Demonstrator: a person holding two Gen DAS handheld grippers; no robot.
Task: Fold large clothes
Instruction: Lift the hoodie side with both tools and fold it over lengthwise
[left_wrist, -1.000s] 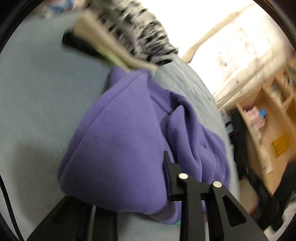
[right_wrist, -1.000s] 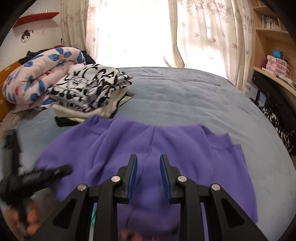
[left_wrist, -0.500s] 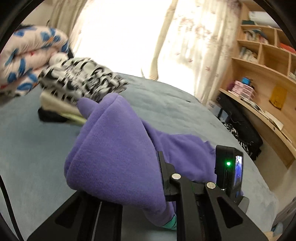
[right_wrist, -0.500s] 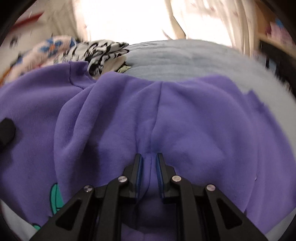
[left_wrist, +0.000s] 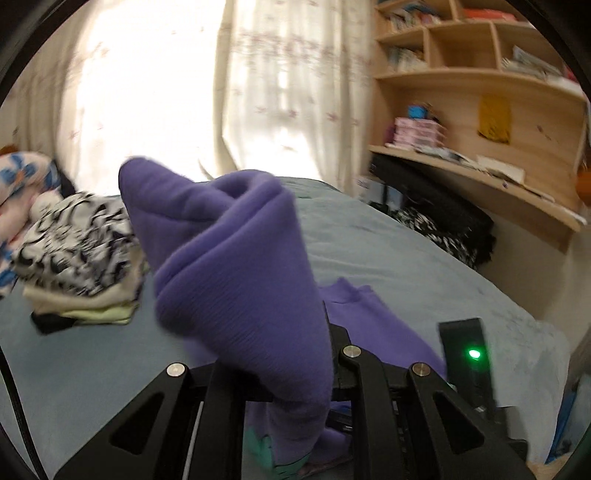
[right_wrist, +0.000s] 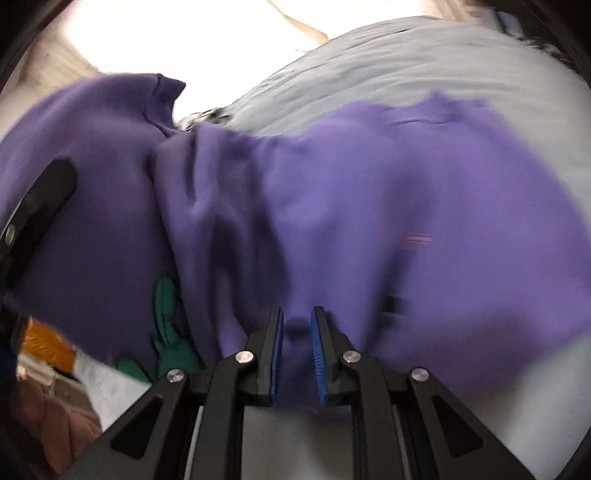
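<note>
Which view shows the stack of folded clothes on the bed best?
The left wrist view: the stack of folded clothes sits in full at left on the bed, black-and-white print on top. The right wrist view shows only a patterned sliver behind the purple sweatshirt.

one purple garment (left_wrist: 236, 266), two grippers, one clothes stack (left_wrist: 79, 258).

The left gripper (left_wrist: 295, 354) is clamped on a thick fold of the purple sweatshirt (left_wrist: 236, 266) — the cloth bulges up between its black fingers and hides the pads. It is raised above the sweatshirt's flat part and points slightly downward. The right gripper (right_wrist: 297, 350) tilts more steeply down onto the sweatshirt, its blue pads (right_wrist: 318, 354) nearly together and pinching a ridge of cloth. To the right gripper's left, the left gripper's black finger (right_wrist: 40, 203) lies against the lifted cloth.
</note>
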